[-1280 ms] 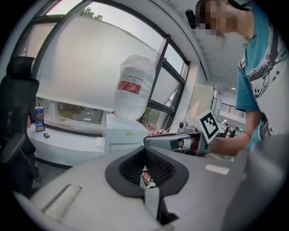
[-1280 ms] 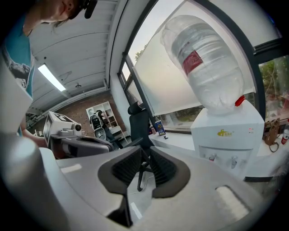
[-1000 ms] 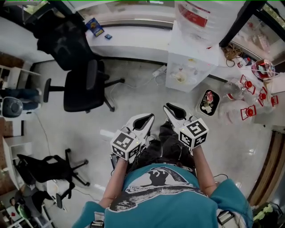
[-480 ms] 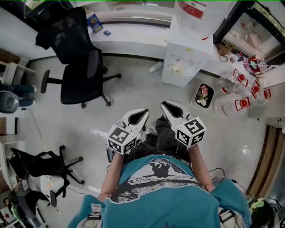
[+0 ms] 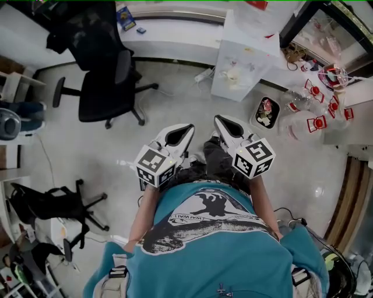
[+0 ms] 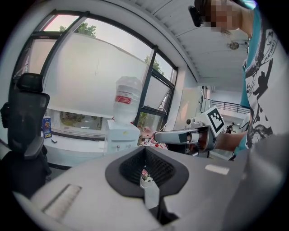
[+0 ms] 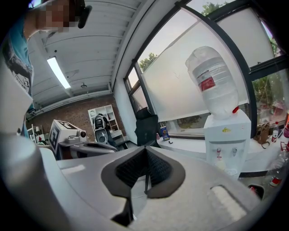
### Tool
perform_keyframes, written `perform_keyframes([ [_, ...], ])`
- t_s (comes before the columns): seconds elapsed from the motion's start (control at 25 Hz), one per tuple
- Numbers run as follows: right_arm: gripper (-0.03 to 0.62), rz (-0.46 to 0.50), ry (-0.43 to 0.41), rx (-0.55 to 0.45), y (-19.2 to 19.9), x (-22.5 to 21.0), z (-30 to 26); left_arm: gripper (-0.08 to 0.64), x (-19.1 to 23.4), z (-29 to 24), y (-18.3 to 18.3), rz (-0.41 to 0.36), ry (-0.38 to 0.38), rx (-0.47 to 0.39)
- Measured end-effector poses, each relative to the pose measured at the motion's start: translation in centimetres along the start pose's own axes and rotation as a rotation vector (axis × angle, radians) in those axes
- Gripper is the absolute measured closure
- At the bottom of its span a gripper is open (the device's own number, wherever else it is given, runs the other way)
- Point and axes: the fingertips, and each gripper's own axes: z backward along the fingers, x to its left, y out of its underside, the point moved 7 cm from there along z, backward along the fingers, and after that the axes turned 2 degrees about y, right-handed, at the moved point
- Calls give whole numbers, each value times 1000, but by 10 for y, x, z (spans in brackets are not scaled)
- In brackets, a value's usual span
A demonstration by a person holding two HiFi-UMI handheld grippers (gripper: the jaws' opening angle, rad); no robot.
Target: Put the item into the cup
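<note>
Two empty grippers carried over the floor; item and cup not located.

Head view: left gripper (image 5: pixel 187 127) and right gripper (image 5: pixel 219 120) side by side before the person's body, over bare floor (image 5: pixel 175 99), well apart from the table (image 5: pixel 175 41). This is probably a carrying pose, task not yet begun. Blue box (image 5: pixel 125 17) near the table's left end, print unreadable. Shirt (image 5: pixel 204 233) graphic, lettering too small to read. Left gripper view: jaws clenched tip to tip, holding nothing. Dispenser (image 6: pixel 121 137) bottle with red label, text illegible. Right gripper view: jaws have just been closing and now meet, nothing between them. Same red label, illegible. Chair (image 7: pixel 145 124) beyond. Item and cup: identifiable in no view, and neither is held.
</note>
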Motion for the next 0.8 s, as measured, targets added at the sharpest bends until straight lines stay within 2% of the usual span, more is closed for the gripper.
perform_keyframes([
  [0.8,592,14,-77,19,14,25,10,561,-17,17,16,5,-1,3],
])
